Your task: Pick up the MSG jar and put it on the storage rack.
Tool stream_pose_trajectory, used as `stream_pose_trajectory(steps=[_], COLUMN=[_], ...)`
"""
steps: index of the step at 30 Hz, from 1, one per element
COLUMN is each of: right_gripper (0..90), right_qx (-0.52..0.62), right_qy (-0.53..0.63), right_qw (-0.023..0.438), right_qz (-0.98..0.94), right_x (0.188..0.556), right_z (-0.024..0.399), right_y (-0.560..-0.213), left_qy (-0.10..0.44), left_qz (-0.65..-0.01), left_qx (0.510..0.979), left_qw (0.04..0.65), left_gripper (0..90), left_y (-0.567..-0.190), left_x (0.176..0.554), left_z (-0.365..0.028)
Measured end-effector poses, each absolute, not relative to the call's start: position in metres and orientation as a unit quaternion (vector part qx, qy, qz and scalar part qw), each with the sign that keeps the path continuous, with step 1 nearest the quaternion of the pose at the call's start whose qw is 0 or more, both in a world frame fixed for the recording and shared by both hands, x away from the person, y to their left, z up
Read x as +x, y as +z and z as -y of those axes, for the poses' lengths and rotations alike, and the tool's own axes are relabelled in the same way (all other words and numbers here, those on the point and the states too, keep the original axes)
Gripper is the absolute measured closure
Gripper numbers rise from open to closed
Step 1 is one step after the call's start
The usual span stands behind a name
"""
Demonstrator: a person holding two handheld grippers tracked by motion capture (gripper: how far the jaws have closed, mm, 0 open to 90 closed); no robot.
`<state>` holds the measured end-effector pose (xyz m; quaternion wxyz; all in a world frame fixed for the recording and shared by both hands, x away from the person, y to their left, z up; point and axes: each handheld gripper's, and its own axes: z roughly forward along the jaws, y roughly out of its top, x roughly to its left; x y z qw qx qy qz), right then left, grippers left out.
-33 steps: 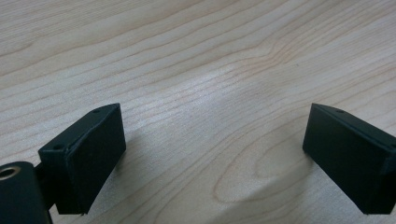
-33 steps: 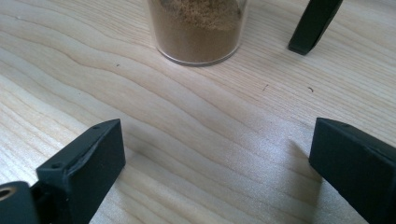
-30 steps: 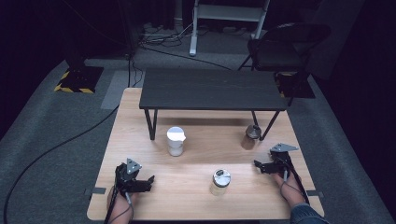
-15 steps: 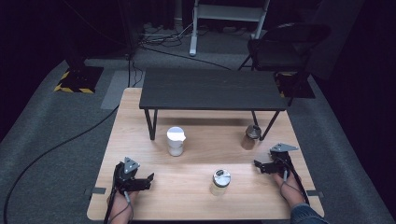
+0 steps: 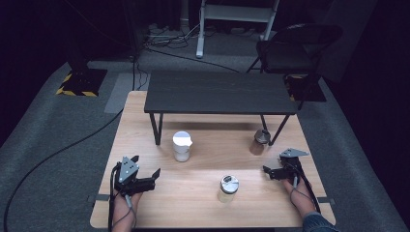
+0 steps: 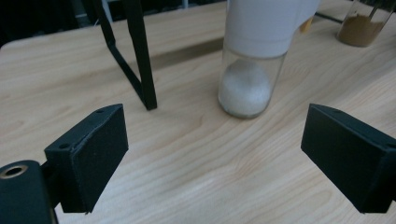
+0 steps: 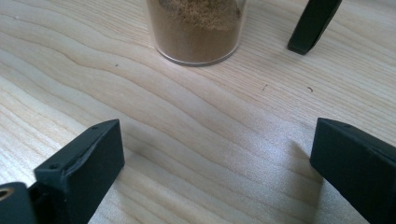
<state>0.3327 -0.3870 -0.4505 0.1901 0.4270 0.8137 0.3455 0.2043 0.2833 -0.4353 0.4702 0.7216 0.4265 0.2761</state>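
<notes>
A clear jar of white powder with a white cap stands mid-table; in the left gripper view the jar of white powder is ahead of my jaws. My left gripper hovers at the near left, open and holding nothing, and the left gripper points at that jar from a short distance. A jar of brown powder stands at the right by a table leg. My right gripper is open just in front of it. The brown jar lies beyond the right gripper, apart from its pads.
A low black table stands across the back of the wooden board, its legs close to both jars. A metal-lidded jar sits near the front, between the two hands. A folding chair and cables are on the floor behind.
My left gripper has shifted slightly away from the near edge, toward the white-powder jar. The right gripper and the jars have stayed put.
</notes>
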Motion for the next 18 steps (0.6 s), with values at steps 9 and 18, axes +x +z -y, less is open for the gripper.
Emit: stream_pose_trajectory(steps=[9,18], right_gripper=[1.8,1.2], right_qx=[0.428,0.430], right_qy=[0.344,0.343], right_qw=[0.190,0.191], right_qz=[-0.814,-0.813], right_x=[0.333,0.333], right_z=[0.387,0.386], right_y=[-0.450,-0.450], left_qy=[0.263,0.261], left_qz=[-0.411,-0.388], left_qx=[0.717,0.723], left_qw=[0.499,0.508], left_gripper=[6.9,6.9], left_y=[-0.437,-0.435], left_x=[0.223,0.246], left_z=[-0.280,-0.264])
